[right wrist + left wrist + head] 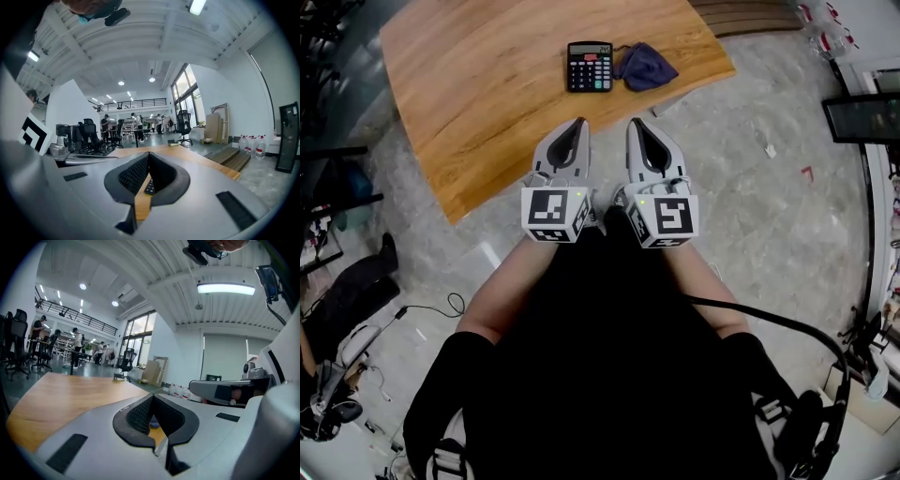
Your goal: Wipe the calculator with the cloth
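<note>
Bare tabletop (pixel 487 103) lies open left of and in front of the calculator (pixel 590 66); the cloth (pixel 645 67), apparently touching its right side, obstructs there.

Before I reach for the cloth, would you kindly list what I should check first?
1. Cloth lies free on the table: ok.
2. Calculator lies flat, keys up, beside the cloth: ok.
3. Left gripper empty: ok, shut on nothing.
4. Right gripper open enough to take the cloth: not ok, shut.
5. Grippers close to the cloth: not ok, both well short of it.
6. Cloth clear of the calculator's edge: cannot tell.
</note>
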Available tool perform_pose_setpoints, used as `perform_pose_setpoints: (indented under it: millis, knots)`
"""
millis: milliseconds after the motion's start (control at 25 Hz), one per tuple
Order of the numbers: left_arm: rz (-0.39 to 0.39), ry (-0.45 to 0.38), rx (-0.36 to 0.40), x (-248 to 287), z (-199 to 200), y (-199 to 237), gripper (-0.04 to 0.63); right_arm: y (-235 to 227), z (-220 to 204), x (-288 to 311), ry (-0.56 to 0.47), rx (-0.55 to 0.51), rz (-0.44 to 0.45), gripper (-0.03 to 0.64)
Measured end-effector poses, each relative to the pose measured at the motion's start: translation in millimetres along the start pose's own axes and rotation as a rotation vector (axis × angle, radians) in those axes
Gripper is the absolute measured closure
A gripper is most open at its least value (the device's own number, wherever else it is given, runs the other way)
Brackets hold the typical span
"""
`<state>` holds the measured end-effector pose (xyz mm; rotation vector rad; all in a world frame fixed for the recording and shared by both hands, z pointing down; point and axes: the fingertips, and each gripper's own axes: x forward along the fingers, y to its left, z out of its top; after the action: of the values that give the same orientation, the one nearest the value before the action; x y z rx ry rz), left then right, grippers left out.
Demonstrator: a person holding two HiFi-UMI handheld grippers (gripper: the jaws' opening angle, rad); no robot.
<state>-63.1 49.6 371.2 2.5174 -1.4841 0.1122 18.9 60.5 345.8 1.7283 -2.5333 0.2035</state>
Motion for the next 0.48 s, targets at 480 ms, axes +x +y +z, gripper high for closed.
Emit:
perform_pose_setpoints:
  millis: [480]
  knots:
    - [0.113,0.033,0.004,86.5,9.4,30.6,0.588,-48.0,-2.9,88.4,0.043,-0.004,0.124,0.603]
